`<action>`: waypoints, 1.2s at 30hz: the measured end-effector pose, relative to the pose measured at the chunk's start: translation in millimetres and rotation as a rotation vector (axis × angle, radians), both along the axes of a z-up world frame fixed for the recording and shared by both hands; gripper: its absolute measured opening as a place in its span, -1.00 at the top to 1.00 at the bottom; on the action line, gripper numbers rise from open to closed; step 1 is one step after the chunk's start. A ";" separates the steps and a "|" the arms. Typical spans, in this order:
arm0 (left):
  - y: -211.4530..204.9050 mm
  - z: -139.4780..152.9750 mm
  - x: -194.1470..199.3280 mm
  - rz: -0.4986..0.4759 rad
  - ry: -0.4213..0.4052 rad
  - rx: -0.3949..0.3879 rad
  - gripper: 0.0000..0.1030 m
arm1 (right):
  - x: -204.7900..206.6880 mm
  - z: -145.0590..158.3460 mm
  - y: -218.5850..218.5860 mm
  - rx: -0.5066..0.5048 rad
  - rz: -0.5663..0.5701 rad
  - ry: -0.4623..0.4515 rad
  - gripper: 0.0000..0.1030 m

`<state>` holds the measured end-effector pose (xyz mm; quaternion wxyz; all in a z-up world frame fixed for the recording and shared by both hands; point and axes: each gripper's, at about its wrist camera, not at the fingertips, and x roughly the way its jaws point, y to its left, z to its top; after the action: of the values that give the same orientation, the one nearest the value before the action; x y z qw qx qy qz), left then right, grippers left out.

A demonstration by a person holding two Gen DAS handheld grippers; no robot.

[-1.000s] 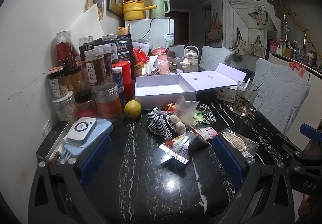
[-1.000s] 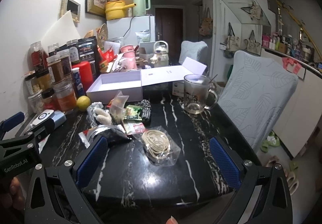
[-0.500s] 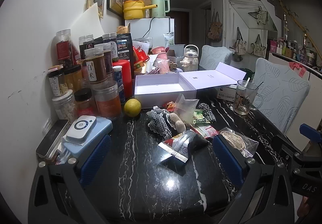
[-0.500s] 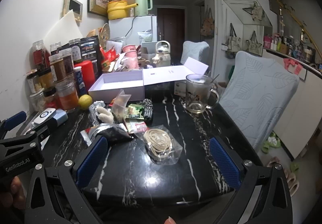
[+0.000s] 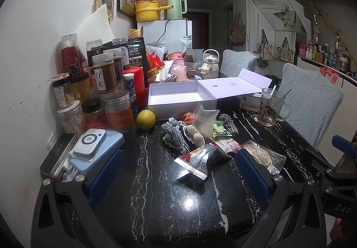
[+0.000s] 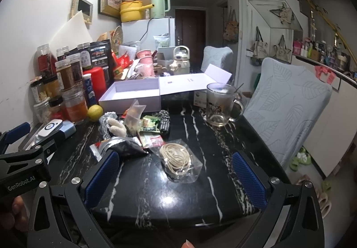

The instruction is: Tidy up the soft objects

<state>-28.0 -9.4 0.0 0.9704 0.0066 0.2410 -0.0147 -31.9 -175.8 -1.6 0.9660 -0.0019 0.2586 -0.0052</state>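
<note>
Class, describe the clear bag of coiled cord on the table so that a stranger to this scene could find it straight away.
Start at the open white box on the black marble table, then come toward the camera past the heap of packets. The clear bag lies alone on bare marble between the right gripper's open fingers. Only it holds a beige coil of cord; its neighbours are printed packets or checked cloth.

A yellow lemon (image 5: 146, 119) sat left of centre on the black marble table (image 5: 160, 190), just before a cluster of spice jars (image 5: 104, 92). A glass mug (image 6: 219, 105) stood right of centre. In the upper middle, a yellow pot (image 5: 148, 10) and green kettle (image 5: 176, 8) topped a white fridge (image 5: 165, 31).
</note>
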 end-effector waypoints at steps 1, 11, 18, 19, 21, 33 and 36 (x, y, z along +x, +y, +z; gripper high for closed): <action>-0.1 0.1 0.2 0.000 0.000 0.000 -1.00 | 0.2 -0.1 0.2 0.000 -0.001 0.001 -1.00; -0.3 0.3 0.3 0.000 0.002 0.000 -1.00 | 0.2 -0.4 0.6 -0.001 0.001 0.000 -1.00; -5.3 -0.2 1.2 -0.007 0.013 0.006 -1.00 | 1.8 -2.3 1.0 0.001 0.006 0.005 -1.00; -5.4 0.7 2.9 -0.009 0.015 0.007 -1.00 | 2.7 -2.7 0.8 0.002 0.006 0.007 -1.00; -5.6 1.2 4.5 -0.015 0.018 0.005 -1.00 | 4.5 -2.9 -1.0 0.004 0.006 0.011 -1.00; -2.5 -9.3 30.5 -0.038 0.084 -0.004 -1.00 | 27.6 -12.4 -10.7 0.025 0.011 0.059 -1.00; -4.1 -17.0 40.1 -0.048 0.120 -0.002 -1.00 | 40.8 -22.7 -12.5 0.027 0.014 0.099 -1.00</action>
<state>12.1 -13.5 -16.9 0.9536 0.0105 0.2984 -0.0388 9.0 -188.4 -24.3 0.9520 0.0093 0.3058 0.0050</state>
